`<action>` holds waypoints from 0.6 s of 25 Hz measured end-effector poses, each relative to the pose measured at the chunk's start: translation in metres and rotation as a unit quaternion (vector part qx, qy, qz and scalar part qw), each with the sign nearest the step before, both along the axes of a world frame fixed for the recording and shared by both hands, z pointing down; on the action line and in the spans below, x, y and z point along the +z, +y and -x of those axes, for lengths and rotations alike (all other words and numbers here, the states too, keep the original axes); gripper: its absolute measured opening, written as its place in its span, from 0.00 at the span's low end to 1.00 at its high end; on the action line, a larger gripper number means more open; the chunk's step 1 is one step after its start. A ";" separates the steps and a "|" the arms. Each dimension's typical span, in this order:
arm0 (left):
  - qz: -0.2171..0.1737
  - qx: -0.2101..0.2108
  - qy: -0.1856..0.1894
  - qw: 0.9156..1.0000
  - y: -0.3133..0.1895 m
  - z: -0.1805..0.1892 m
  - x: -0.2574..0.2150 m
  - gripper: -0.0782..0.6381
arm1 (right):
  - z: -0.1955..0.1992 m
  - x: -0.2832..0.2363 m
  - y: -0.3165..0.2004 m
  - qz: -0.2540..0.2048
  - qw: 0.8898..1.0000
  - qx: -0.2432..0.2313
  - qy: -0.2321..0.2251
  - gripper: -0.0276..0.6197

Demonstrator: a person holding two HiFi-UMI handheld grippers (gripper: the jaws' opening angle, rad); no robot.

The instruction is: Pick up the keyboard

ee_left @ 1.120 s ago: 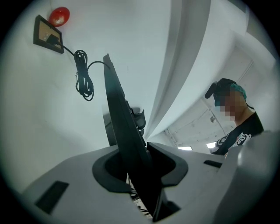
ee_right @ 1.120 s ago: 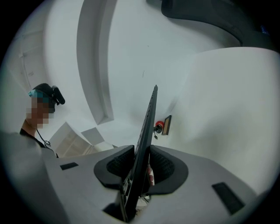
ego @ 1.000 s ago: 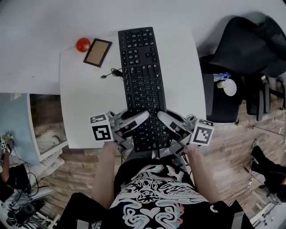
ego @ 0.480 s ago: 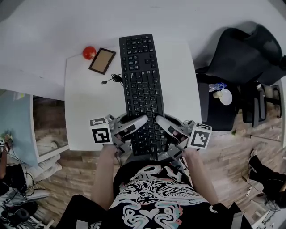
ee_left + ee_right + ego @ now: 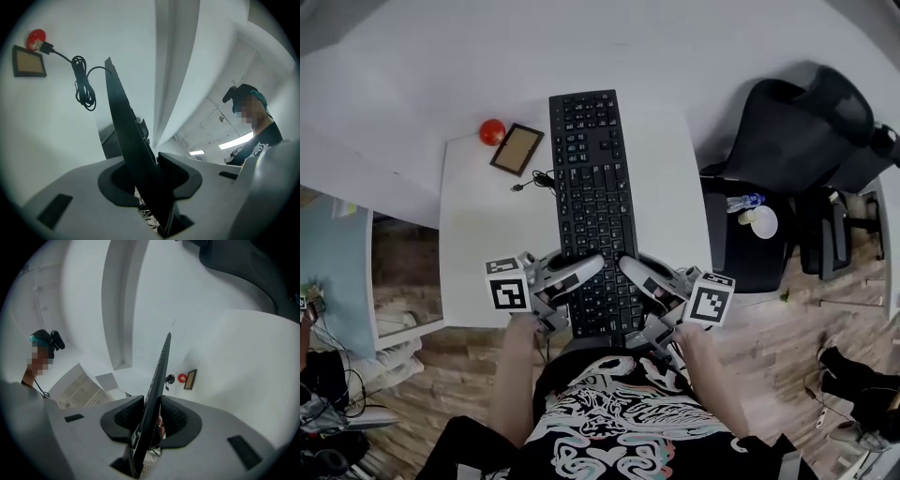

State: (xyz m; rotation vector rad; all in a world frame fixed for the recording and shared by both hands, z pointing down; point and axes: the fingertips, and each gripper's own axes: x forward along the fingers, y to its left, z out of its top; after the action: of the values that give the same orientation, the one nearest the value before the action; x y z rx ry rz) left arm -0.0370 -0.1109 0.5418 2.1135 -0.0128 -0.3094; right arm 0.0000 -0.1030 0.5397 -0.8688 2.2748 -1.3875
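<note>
Keyboard, black: near end clamped between the narrowly parted jaws of left gripper and right gripper, body extended lengthwise over white table. Table bore red ball, picture frame, coiled cable. Black office chair stood alongside; floor was wood-plank.

My head view is pulling back — the table, the keyboard, my left gripper and right gripper are sliding lower and shrinking, the black chair coming further into frame.

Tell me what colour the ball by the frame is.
The ball is red; head view shows best.
</note>
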 end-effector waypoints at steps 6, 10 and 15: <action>-0.014 -0.006 -0.005 1.000 0.001 0.003 -0.006 0.28 | 0.003 -0.006 0.002 -0.010 1.000 -0.006 -0.006 0.23; -0.023 -0.006 -0.002 1.000 0.001 0.002 -0.015 0.28 | 0.002 -0.015 0.003 -0.021 1.000 -0.008 -0.011 0.23; -0.042 -0.002 -0.001 0.999 0.003 0.005 -0.032 0.28 | 0.004 -0.031 0.005 -0.035 0.999 -0.004 -0.016 0.23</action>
State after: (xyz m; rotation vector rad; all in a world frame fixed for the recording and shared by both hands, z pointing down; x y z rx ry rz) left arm -0.0416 -0.1078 0.5101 2.1970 -0.0040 -0.3155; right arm -0.0041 -0.0982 0.5085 -0.8101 2.2912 -1.3063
